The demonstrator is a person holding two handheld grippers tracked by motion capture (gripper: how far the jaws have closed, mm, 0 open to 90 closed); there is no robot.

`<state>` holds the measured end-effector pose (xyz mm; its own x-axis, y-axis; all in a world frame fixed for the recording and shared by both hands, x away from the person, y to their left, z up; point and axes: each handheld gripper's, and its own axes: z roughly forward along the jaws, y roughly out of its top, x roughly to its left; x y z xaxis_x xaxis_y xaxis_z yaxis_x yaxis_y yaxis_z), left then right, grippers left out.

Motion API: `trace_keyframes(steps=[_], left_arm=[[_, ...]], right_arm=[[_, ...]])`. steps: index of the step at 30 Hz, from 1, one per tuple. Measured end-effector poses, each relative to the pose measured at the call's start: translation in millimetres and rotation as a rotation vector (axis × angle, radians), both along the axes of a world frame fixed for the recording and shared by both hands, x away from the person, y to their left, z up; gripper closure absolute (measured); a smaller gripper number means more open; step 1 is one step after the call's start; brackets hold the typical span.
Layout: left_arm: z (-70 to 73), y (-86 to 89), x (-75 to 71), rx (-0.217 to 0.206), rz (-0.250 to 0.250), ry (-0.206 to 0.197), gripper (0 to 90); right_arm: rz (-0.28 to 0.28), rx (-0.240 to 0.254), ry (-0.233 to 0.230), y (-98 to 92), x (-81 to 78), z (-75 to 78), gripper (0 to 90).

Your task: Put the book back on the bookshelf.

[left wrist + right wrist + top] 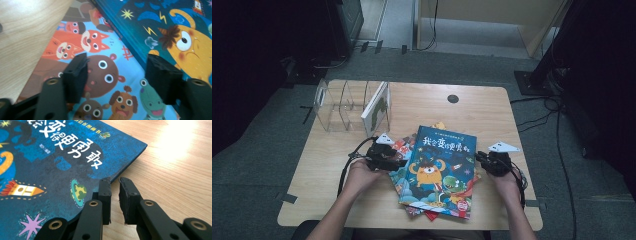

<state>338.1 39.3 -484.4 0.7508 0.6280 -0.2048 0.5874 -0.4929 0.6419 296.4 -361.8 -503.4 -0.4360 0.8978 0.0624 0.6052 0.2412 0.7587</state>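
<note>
Pale wood table (332, 165), rounded corners, dark grey floor around it. A pile of picture books sits near the front edge, fanned and overlapping. The blue book (440, 170) lies on top, cover up, with white lettering, an orange monster and a green creature. Beneath it, offset to the left, is the animal book (100, 75) with cartoon foxes, a bear and dogs on light blue. More covers, red and yellow, peek out at the pile's front and back edges.

At the back left stands a clear plastic rack (337, 105) with upright dividers. One white book (376, 107) stands upright in its right-hand slot.

Left gripper (384, 157) is at the left edge of the pile, held by the person's left hand (359, 175). In the left gripper view its jaws stand wide apart above the animal book, the spine edge of the blue book running between them, nothing gripped. Whether the pads touch the cover below is hard to tell from this angle.

Right gripper (484, 160) is at the right edge of the blue book, held by the right hand (507, 180). In the right gripper view its jaws are narrow, a thin gap left, with bare table showing between the pads. The left jaw lies right at the book's edge; the right jaw is over the wood. The book's edge is not pinched.
</note>
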Motion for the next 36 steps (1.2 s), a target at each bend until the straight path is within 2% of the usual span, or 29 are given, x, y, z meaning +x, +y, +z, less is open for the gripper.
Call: trace_keyframes(steps=[1, 2, 4, 6, 9, 10, 11, 12, 13, 14, 15, 16, 20, 22, 23, 24, 30, 32, 35, 36], left_arm=[[0.0, -0.2, -0.3, -0.007, -0.001, 0.01, 33.2], [0.2, -0.2, -0.5, -0.014, -0.007, 0.024, 26.7], [0.2, 0.3, -2.3, -0.024, -0.024, 0.038, 26.5], [-1.3, 2.1, -5.6, -0.038, -0.025, 0.026, 25.6], [-2.0, 4.4, -8.0, -0.028, -0.015, 0.004, 25.7], [-1.2, 6.5, -11.0, 0.008, -0.012, -0.029, 32.6], [-1.2, 6.5, -11.0, 0.008, -0.012, -0.029, 35.4], [-0.7, 8.3, -11.9, 0.003, -0.009, -0.022, 35.4], [-0.6, 10.2, -12.1, -0.013, -0.005, -0.003, 39.5], [0.5, 13.3, -10.8, -0.037, 0.012, 0.041, 40.4], [0.5, 13.3, -10.8, -0.037, 0.012, 0.041, 42.6], [0.5, 17.2, -12.4, -0.05, 0.009, 0.063, 50.0], [0.2, 21.8, -16.2, -0.056, 0.005, 0.075, 58.4], [0.7, 23.3, -19.4, -0.038, 0.0, 0.059, 63.7], [0.7, 23.3, -19.4, -0.038, 0.0, 0.059, 64.5], [1.3, 23.8, -21.0, -0.039, 0.0, 0.06, 66.0], [2.1, 28.0, -30.3, -0.074, 0.004, 0.08, 71.3], [1.4, 28.1, -34.3, -0.065, -0.002, 0.098, 71.2], [1.0, 29.2, -37.2, -0.06, 0.001, 0.098, 72.9], [1.5, 29.3, -39.4, -0.048, 0.009, 0.091, 73.8]], right_arm=[[0.0, 0.0, 0.0, 0.0, 0.0, 0.0, 79.8], [-0.001, 0.021, 0.003, -0.4, 1.6, -1.0, 79.8], [-0.001, 0.026, 0.005, 0.0, 2.1, -1.1, 79.7], [0.005, 0.012, 0.001, 3.3, 4.2, -0.4, 79.2], [0.009, 0.008, 0.001, 5.5, 5.9, -0.2, 79.1], [0.016, 0.011, -0.002, 7.2, 7.5, -0.6, 78.8], [0.016, 0.011, -0.002, 7.2, 7.5, -0.6, 78.8], [0.015, 0.013, 0.005, 8.0, 8.3, -0.4, 77.9], [0.017, 0.009, 0.008, 8.9, 10.4, 0.5, 77.3], [0.02, 0.004, 0.002, 11.0, 12.6, 1.3, 77.3], [0.02, 0.004, 0.002, 11.0, 12.6, 1.3, 77.3], [0.023, 0.005, 0.004, 13.0, 14.4, 1.4, 77.3], [0.028, -0.003, 0.001, 16.5, 17.1, 1.3, 76.4], [0.026, -0.044, -0.017, 20.6, 19.1, 1.0, 76.1], [0.026, -0.044, -0.017, 20.6, 19.1, 1.0, 76.1], [0.023, -0.044, -0.039, 22.2, 20.1, 1.7, 77.3], [0.016, -0.024, -0.034, 27.4, 25.4, 2.2, 80.2], [0.025, -0.02, -0.039, 33.3, 28.1, 1.7, 79.8], [0.028, -0.021, -0.044, 37.2, 29.7, 1.5, 79.5], [0.017, -0.043, -0.047, 39.1, 29.7, 3.0, 84.0]])
